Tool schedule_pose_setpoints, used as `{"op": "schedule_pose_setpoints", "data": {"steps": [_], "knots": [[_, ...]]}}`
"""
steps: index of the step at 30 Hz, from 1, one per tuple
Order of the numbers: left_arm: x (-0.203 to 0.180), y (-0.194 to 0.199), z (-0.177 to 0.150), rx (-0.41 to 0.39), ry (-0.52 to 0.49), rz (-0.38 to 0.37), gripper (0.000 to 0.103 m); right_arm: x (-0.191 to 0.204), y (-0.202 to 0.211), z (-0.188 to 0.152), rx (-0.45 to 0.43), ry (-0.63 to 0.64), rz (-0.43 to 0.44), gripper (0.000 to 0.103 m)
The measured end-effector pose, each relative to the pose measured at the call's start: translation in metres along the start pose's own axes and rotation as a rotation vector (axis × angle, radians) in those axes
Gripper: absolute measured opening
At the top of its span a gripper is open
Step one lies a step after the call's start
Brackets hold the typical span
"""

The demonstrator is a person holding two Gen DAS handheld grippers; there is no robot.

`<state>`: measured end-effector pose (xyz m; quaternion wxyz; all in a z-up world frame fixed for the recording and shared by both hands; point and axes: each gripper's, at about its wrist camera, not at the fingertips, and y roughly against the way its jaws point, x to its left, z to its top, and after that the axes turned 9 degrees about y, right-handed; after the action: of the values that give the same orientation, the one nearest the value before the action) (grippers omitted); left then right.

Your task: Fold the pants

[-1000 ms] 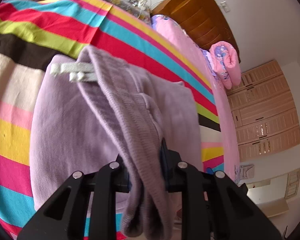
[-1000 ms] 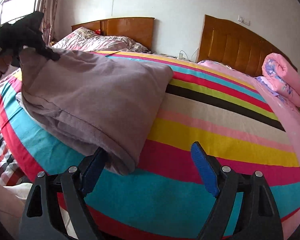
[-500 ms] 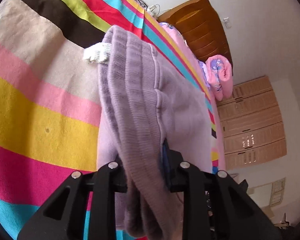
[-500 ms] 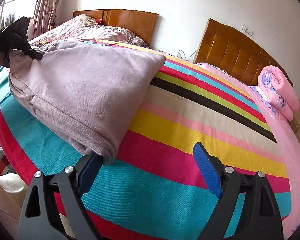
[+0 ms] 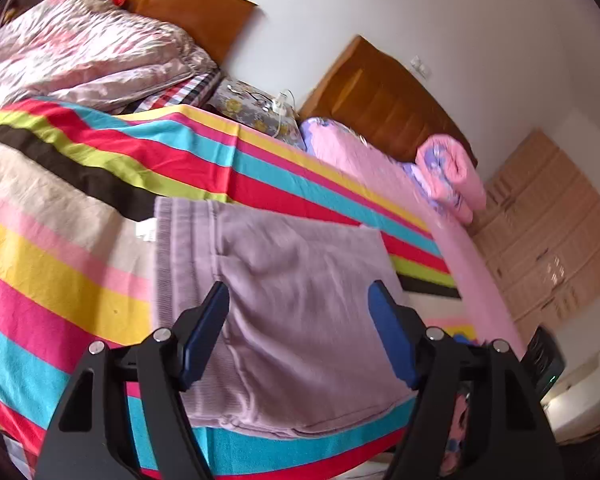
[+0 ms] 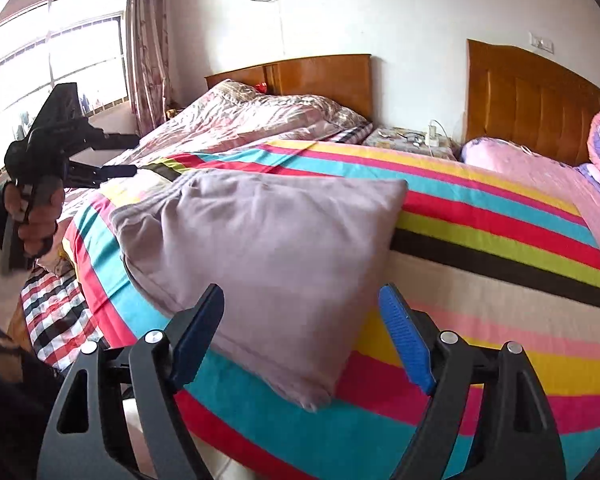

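The lilac pants (image 5: pixel 292 280) lie folded in a flat rectangle on the striped bedspread (image 5: pixel 60 264), waistband to the left in the left wrist view. My left gripper (image 5: pixel 298 336) hovers over their near edge; its jaws are opening and the blue pads touch no cloth. In the right wrist view the pants (image 6: pixel 268 240) lie ahead, near corner toward me. My right gripper (image 6: pixel 302 338) stands wide above that corner, jaws closing a little, nothing pressed between them. The left gripper (image 6: pixel 134 154) shows at far left, held by a hand (image 6: pixel 36 220).
A second bed with a floral quilt (image 6: pixel 260 116) stands behind. Between the wooden headboards (image 6: pixel 540 96) sits a nightstand (image 6: pixel 408 140) with cables. A rolled pink blanket (image 5: pixel 452 176) lies on the pink sheet. A wardrobe (image 5: pixel 548 240) is at the right, a window (image 6: pixel 60 52) at the left.
The left gripper has let go of the pants' waistband, opened wide and drawn back. The pants now lie flat on the bed. The right gripper has lifted and stayed open.
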<state>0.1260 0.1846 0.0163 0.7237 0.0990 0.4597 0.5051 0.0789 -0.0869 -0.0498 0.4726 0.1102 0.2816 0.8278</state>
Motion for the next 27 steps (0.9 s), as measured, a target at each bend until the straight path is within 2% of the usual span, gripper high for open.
{"op": "schedule_pose_setpoints", "data": {"steps": [2, 4, 5, 6, 9, 14, 16, 18, 20, 22, 24, 26, 27], "knots": [[-0.012, -0.027, -0.022, 0.028, -0.088, 0.113, 0.072, 0.02, -0.022, 0.007, 0.034, 0.061, 0.022, 0.078], [0.005, -0.044, -0.045, 0.053, -0.126, 0.221, 0.071, 0.04, -0.048, -0.001, 0.135, 0.136, 0.036, 0.078], [0.013, -0.047, -0.055, 0.046, -0.136, 0.227, 0.07, 0.048, -0.056, -0.009, 0.171, 0.178, 0.027, 0.078], [0.021, -0.039, -0.063, 0.018, -0.147, 0.2, 0.07, 0.049, -0.056, -0.016, 0.154, 0.181, 0.024, 0.079], [0.031, -0.035, -0.063, 0.019, -0.118, 0.148, 0.07, 0.035, -0.055, -0.014, 0.147, 0.093, 0.095, 0.079], [0.039, -0.038, -0.056, 0.027, -0.08, 0.103, 0.07, 0.04, -0.056, -0.013, 0.169, 0.128, 0.096, 0.081], [0.04, -0.037, -0.057, 0.02, -0.08, 0.099, 0.07, 0.033, -0.053, -0.004, 0.202, 0.138, 0.154, 0.084], [0.04, -0.036, -0.056, 0.017, -0.073, 0.096, 0.07, 0.019, -0.049, 0.01, 0.19, 0.142, 0.208, 0.084], [0.039, -0.036, -0.055, 0.016, -0.069, 0.091, 0.07, 0.0, -0.053, 0.03, 0.156, 0.149, 0.191, 0.084], [0.04, -0.037, -0.054, 0.016, -0.069, 0.088, 0.07, -0.024, -0.073, 0.05, 0.142, 0.126, 0.211, 0.085], [0.04, -0.036, -0.054, 0.017, -0.069, 0.087, 0.07, -0.045, -0.106, 0.058, 0.181, 0.101, 0.301, 0.088], [0.041, -0.036, -0.054, 0.02, -0.062, 0.083, 0.07, -0.066, -0.135, 0.062, 0.228, 0.147, 0.178, 0.086], [0.041, -0.035, -0.054, 0.021, -0.059, 0.081, 0.07, -0.082, -0.144, 0.066, 0.231, 0.11, 0.149, 0.085]]}}
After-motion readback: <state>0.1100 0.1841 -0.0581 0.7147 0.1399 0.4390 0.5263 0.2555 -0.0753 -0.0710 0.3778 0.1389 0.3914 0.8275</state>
